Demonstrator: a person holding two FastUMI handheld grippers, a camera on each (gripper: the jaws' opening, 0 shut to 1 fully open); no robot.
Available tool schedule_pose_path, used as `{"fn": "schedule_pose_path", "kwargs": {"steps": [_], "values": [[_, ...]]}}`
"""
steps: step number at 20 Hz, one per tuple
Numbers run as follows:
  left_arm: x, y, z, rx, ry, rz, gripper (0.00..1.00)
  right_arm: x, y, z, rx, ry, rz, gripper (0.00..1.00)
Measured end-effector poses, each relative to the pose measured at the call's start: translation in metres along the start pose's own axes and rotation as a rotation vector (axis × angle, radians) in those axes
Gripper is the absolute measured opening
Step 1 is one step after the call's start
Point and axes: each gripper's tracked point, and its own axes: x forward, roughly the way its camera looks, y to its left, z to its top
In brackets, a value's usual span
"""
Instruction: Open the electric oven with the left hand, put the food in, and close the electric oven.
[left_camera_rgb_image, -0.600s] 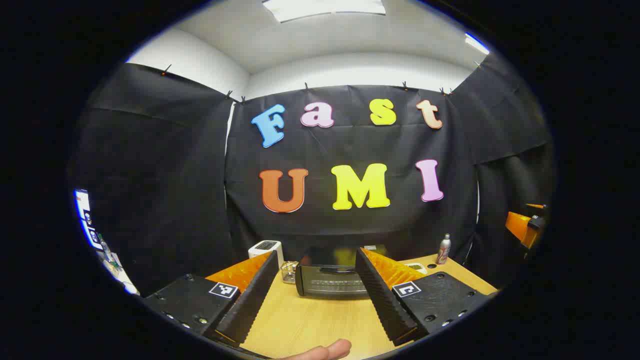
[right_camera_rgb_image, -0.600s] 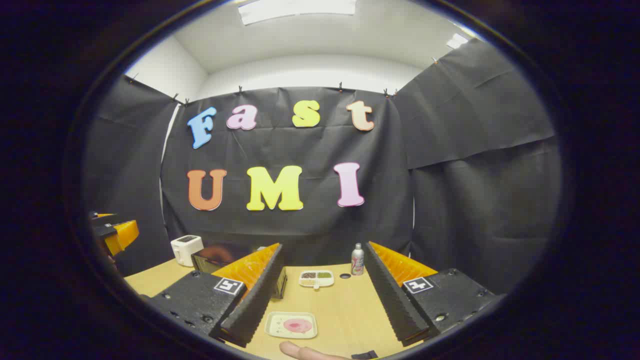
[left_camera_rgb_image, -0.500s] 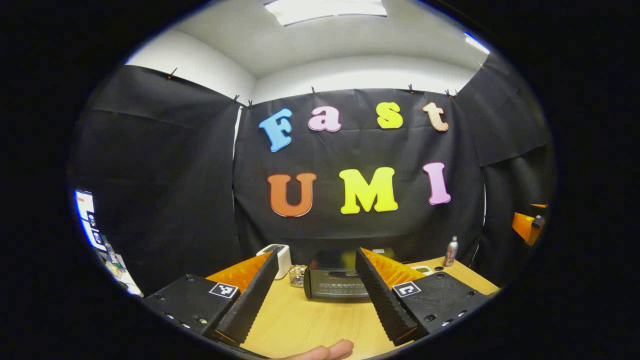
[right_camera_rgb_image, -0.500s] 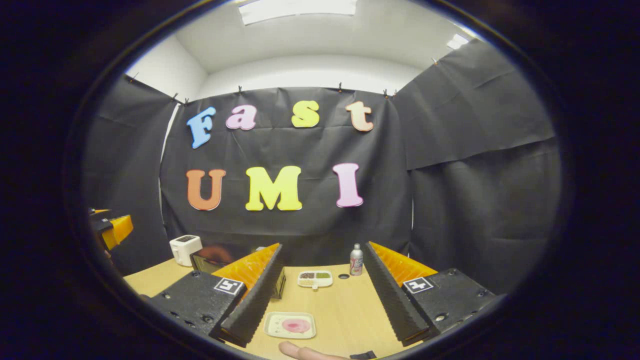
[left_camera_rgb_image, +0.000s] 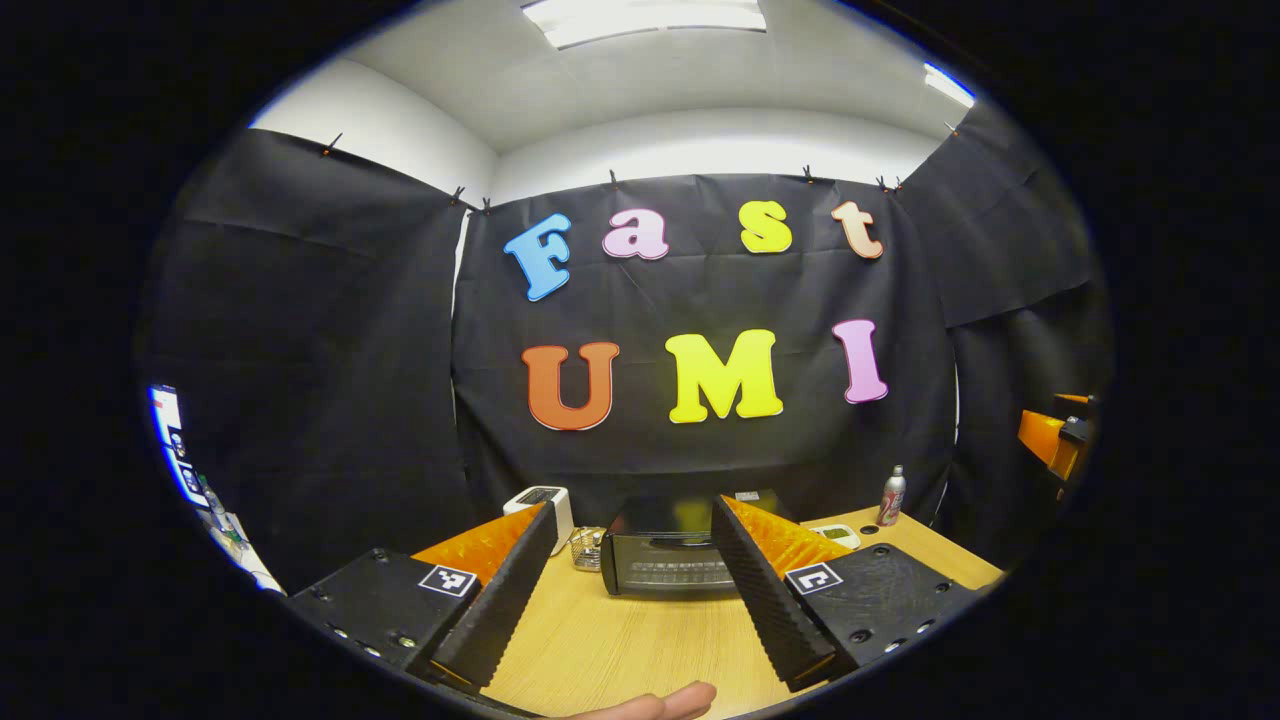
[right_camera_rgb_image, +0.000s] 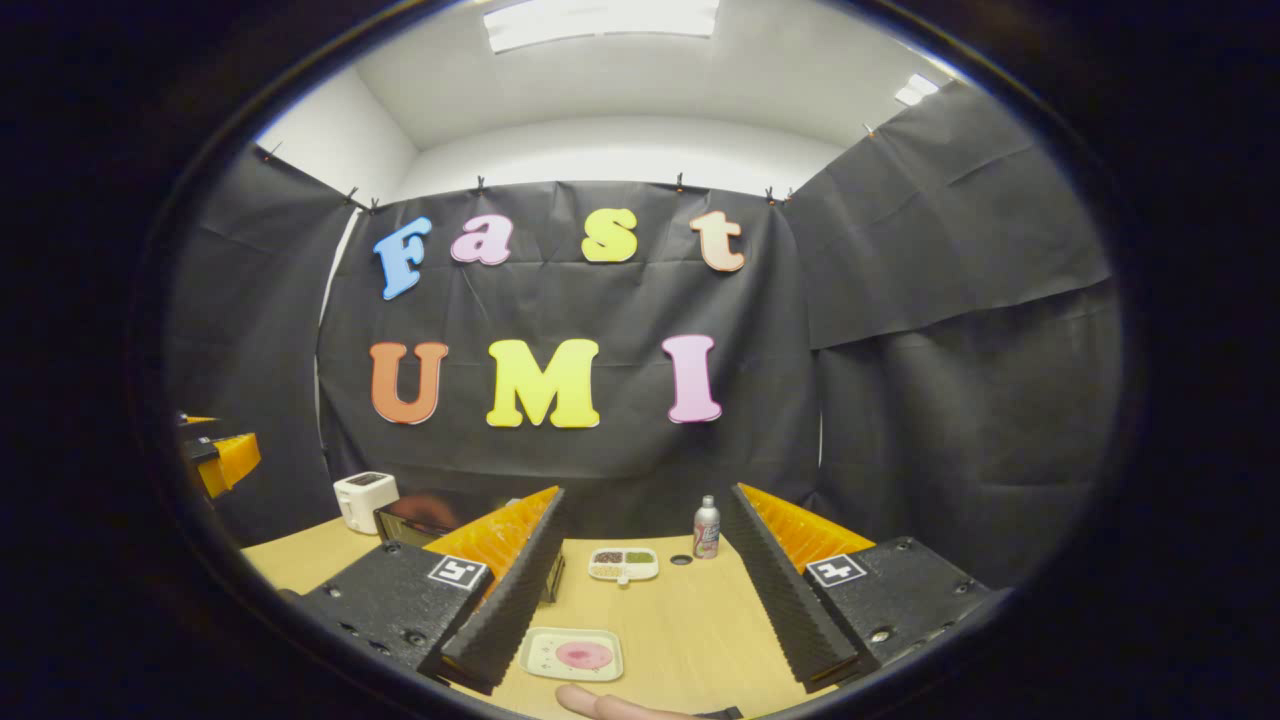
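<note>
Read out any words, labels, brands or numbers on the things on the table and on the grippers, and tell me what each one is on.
Bottle: printed label, too small to read.
Electric oven: no text readable on its front.
Square tag beside the jaws in the left gripper view: black-and-white pattern, no letters.
Matching tag beside the jaws in the right gripper view: pattern only.

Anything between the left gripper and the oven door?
Nothing visible. The left gripper is open, facing the closed electric oven across bare wooden table. The white toaster and small wire basket sit off to the side.
</note>
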Motion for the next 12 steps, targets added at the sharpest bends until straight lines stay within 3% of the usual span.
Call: {"fn": "schedule_pose_path", "kwargs": {"steps": [7,12], "values": [[0.038,-0.009,-0.011,-0.026,0.027,-0.025,0.96,0.009,-0.003,0.002,-0.018,-0.024,-0.003,0.96],[0.097,-0.03,-0.03,-0.112,0.043,-0.131,0.96,0.021,-0.008,-0.004,-0.005,-0.028,-0.006,0.96]]}}
